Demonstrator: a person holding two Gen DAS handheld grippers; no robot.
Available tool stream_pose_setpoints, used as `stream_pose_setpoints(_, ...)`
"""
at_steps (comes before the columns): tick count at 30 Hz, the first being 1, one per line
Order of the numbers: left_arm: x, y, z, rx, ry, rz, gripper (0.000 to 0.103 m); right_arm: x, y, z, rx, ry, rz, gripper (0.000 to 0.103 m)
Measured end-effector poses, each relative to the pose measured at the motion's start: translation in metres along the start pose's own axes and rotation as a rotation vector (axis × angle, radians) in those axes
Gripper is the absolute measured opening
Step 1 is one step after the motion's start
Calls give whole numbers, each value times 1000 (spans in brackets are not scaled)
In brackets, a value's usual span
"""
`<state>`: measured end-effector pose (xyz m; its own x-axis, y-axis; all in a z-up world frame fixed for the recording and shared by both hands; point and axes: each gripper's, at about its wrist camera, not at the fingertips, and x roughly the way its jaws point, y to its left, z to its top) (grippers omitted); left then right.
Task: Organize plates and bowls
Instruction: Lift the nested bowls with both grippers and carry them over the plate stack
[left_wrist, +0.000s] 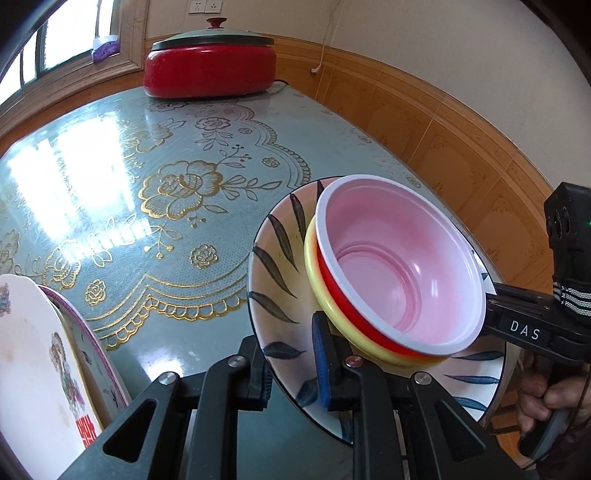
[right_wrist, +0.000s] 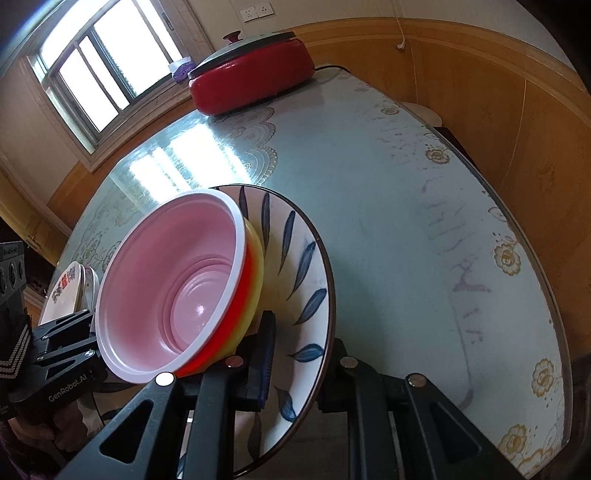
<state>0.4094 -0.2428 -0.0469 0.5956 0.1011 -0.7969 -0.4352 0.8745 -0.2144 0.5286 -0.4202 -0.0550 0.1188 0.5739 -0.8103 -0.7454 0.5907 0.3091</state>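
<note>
A white plate with blue leaf marks (left_wrist: 280, 258) (right_wrist: 310, 280) carries a stack of bowls: a pink-lined one with a red outside (left_wrist: 402, 258) (right_wrist: 173, 273) nested in a yellow bowl (left_wrist: 314, 273) (right_wrist: 258, 266). The plate is held above the table, tilted. My left gripper (left_wrist: 291, 369) is shut on the plate's near rim. My right gripper (right_wrist: 299, 369) is shut on the opposite rim; it shows at the right in the left wrist view (left_wrist: 517, 325). The left gripper shows in the right wrist view (right_wrist: 66, 347).
A round table (left_wrist: 184, 229) (right_wrist: 406, 221) with a floral cloth lies below. A red lidded electric pot (left_wrist: 210, 66) (right_wrist: 255, 77) stands at its far side. A stack of white printed plates (left_wrist: 40, 354) (right_wrist: 70, 291) stands at the left. Wood-panelled wall lies to the right.
</note>
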Motion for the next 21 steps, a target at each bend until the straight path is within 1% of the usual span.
stream_pose_setpoints(2, 0, -1, -1, 0, -3, 4, 19, 0, -3, 0, 1, 4, 25, 18)
stream_pose_setpoints(8, -2, 2, -7, -7, 1, -13, 20, -6, 0, -11, -32, 17, 46, 18)
stream_pose_setpoints(15, -4, -1, -7, -5, -4, 2, 19, -8, 8, -17, -75, -19, -2, 17)
stream_pose_setpoints(19, -3, -7, -5, 2, -8, 42, 19, -7, 8, -14, -66, -25, -11, 17)
stream_pose_setpoints(21, -3, -7, -5, 1, -13, 44, 19, -6, 7, -14, -52, -27, -4, 17)
